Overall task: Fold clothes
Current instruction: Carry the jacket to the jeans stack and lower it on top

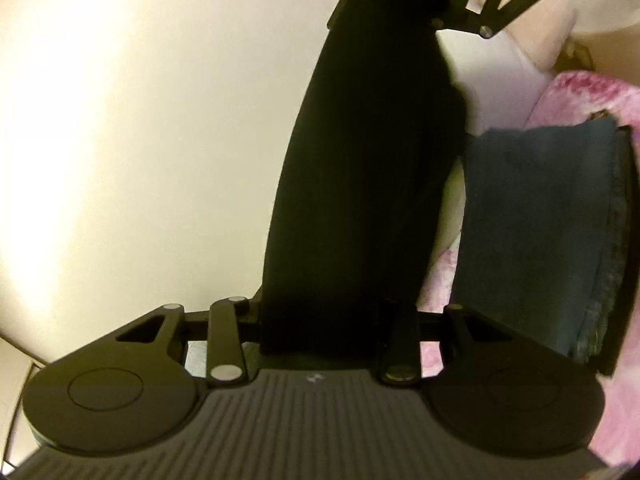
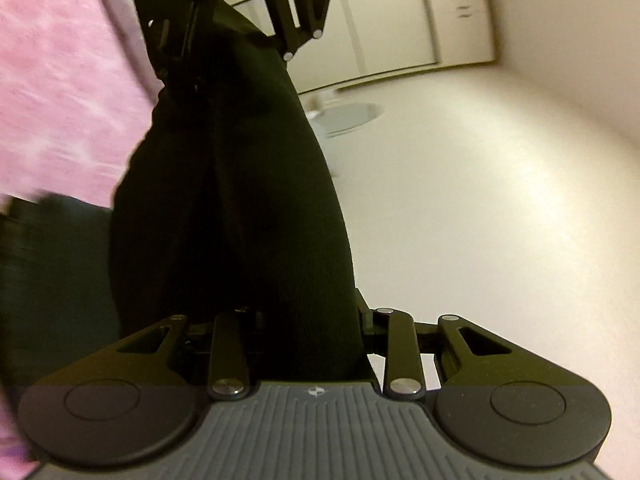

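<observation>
— Black ribbed fabric, a long dark garment, is stretched taut between both tools. The left gripper has its fingers closed on one end of it, and the right gripper pinches the other end the same way; the fingertips themselves are buried in cloth in both wrist views.

— So it hangs in the air?

— It seems so. In the left view the cream-coloured wall or ceiling fills the background, with the fluffy pink blanket off to one side. A folded dark teal cloth lies on that blanket, near the black garment but apart from it.

— What could go wrong?

— I judge the main risk to be the strip twisting as it is lowered, since it is bunched into a narrow rope and not spread flat. A fold made that way would come out lumpy.

— Anything else?

— If one grip loosens, the free end could drop onto the teal cloth and drag it out of its fold. The right view is also smeared over the pink surface, so placement is hard to judge.
</observation>
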{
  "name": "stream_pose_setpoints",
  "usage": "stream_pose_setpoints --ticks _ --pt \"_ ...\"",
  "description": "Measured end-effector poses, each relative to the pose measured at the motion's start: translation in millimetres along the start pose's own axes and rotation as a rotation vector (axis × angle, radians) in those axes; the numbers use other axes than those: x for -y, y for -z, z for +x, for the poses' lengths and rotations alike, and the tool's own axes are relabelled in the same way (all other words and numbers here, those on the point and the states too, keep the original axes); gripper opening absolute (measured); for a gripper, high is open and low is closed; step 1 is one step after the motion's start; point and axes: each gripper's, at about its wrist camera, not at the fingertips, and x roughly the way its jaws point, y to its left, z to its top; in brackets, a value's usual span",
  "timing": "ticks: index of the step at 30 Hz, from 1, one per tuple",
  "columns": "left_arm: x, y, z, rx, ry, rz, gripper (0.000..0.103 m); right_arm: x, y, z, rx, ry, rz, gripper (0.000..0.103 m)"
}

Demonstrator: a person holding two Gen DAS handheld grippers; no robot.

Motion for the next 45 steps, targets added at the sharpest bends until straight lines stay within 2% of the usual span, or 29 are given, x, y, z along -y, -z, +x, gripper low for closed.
stream_pose_setpoints --ticks 5,6,7,8,11,12,14,17,19,21,22,23,25,26,27,28,29,31,33,39,43,45 --pt "134.7 18.3 73.4 -0.114 0.281 0.068 0.042 -91.9 66.8 48.6 -0.085 -0.21 0.02 0.033" --pt "151.5 22.5 77.8 -0.118 0.284 0.078 0.044 -120.2 80.5 53.7 -0.106 -0.287 -0.004 0.033" --pt "162.7 25.8 77.1 -0.106 0.254 0.081 0.043 -142.2 89.7 56.1 -0.122 -0.355 -0.029 0.033" --pt "165.8 29.0 73.2 -0.096 0.237 0.082 0.043 -158.6 96.0 57.2 -0.136 -0.396 -0.046 0.033" --pt "160.5 38.1 55.7 -0.07 0.209 0.078 0.053 -169.8 105.0 52.5 -0.123 -0.359 0.007 0.04" --pt "158.7 41.2 49.9 -0.061 0.199 0.077 0.057 -168.9 107.2 50.1 -0.13 -0.351 0.013 0.046" --pt "153.7 48.5 44.6 -0.054 0.2 0.07 0.056 -167.1 109.6 46.4 -0.15 -0.337 0.011 0.051" --pt "146.4 51.6 44.8 -0.057 0.225 0.059 0.048 -163.7 110.6 38.8 -0.171 -0.318 0.031 0.051" --pt "142.4 51.1 50.8 -0.059 0.227 0.075 0.039 -165.2 109.1 37.3 -0.172 -0.324 0.026 0.042" --pt "129.9 48.1 52.0 -0.048 0.127 0.077 0.036 -165.5 115.9 34.4 -0.182 -0.35 0.015 0.036" --pt "122.9 46.3 52.1 -0.041 0.069 0.074 0.034 -159.8 117.9 30.9 -0.177 -0.333 0.019 0.035" --pt "115.9 44.5 52.1 -0.034 0.01 0.072 0.034 -151.1 116.9 32.5 -0.155 -0.282 0.028 0.035" --pt "116.3 44.2 53.5 -0.033 -0.03 0.04 0.032 -133.7 114.0 35.6 -0.12 -0.183 0.062 0.034" --pt "124.8 45.7 56.8 -0.048 0.006 0.045 0.032 -133.2 114.2 33.8 -0.121 -0.167 0.084 0.034" --pt "139.5 48.6 61.4 -0.07 0.082 0.07 0.032 -134.4 114.6 31.7 -0.125 -0.157 0.105 0.035" --pt "156.2 53.1 64.0 -0.082 0.144 0.105 0.03 -144.7 116.7 29.9 -0.137 -0.184 0.1 0.035" --pt "169.2 57.2 63.0 -0.078 0.168 0.137 0.029 -161.2 120.6 28.5 -0.152 -0.239 0.071 0.035" --pt "170.9 56.5 57.8 -0.084 0.164 0.12 0.029 -191.2 128.3 25.7 -0.167 -0.326 0.005 0.036" --pt "162.8 51.0 50.9 -0.09 0.166 0.095 0.031 -198.2 132.2 23.9 -0.157 -0.342 0.004 0.037" --pt "162.5 42.5 42.1 -0.098 0.199 0.091 0.031 -173.2 142.4 13.7 -0.15 -0.291 0.054 0.036" --pt "163.2 43.4 41.8 -0.108 0.196 0.093 0.032 -193.4 139.3 18.4 -0.19 -0.33 0.045 0.037" --pt "164.9 47.1 43.4 -0.104 0.197 0.097 0.032 -188.8 135.4 17.9 -0.199 -0.308 0.082 0.037"
